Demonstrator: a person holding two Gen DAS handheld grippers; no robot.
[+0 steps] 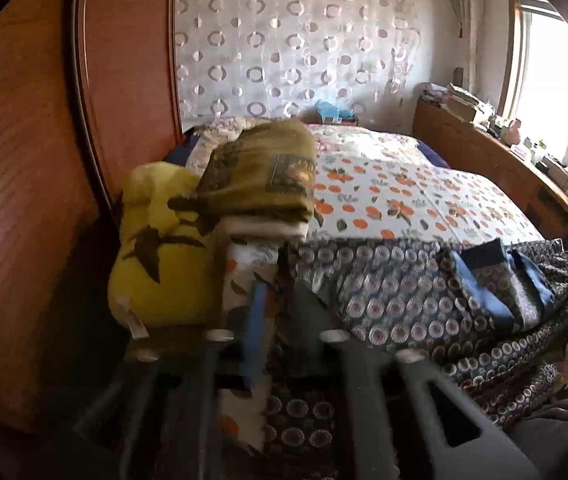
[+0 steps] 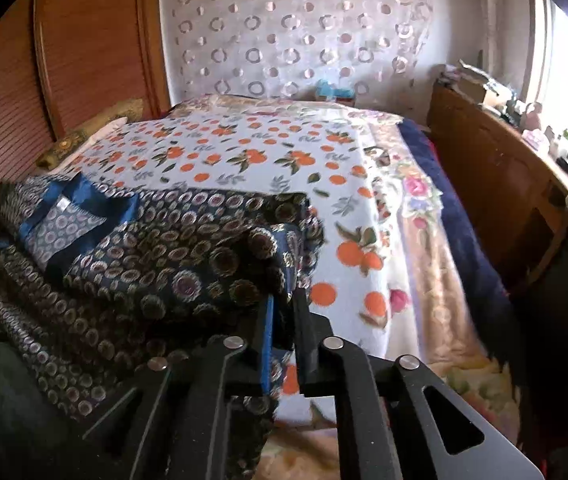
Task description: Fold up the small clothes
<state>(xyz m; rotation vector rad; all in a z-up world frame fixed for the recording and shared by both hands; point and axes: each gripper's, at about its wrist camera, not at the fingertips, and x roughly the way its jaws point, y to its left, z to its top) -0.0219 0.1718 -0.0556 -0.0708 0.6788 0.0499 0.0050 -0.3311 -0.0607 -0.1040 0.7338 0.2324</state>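
Note:
A dark navy garment with a ring pattern and blue collar trim (image 2: 156, 248) lies bunched on the near left part of the bed; it also shows in the left wrist view (image 1: 424, 288). My right gripper (image 2: 284, 300) is shut on a fold of its edge, with cloth pinched between the black fingers. My left gripper (image 1: 280, 292) is shut on the garment's other edge, near the bed's left corner; that view is blurred. The cloth hangs from both grippers over the bed's front edge.
The bed has an orange-fruit sheet (image 2: 252, 160). A yellow pillow (image 1: 160, 248) and a folded olive blanket (image 1: 260, 176) are stacked at its left. A wooden wardrobe (image 1: 24, 200) stands left, a wooden cabinet (image 2: 496, 176) with clutter right, under a window.

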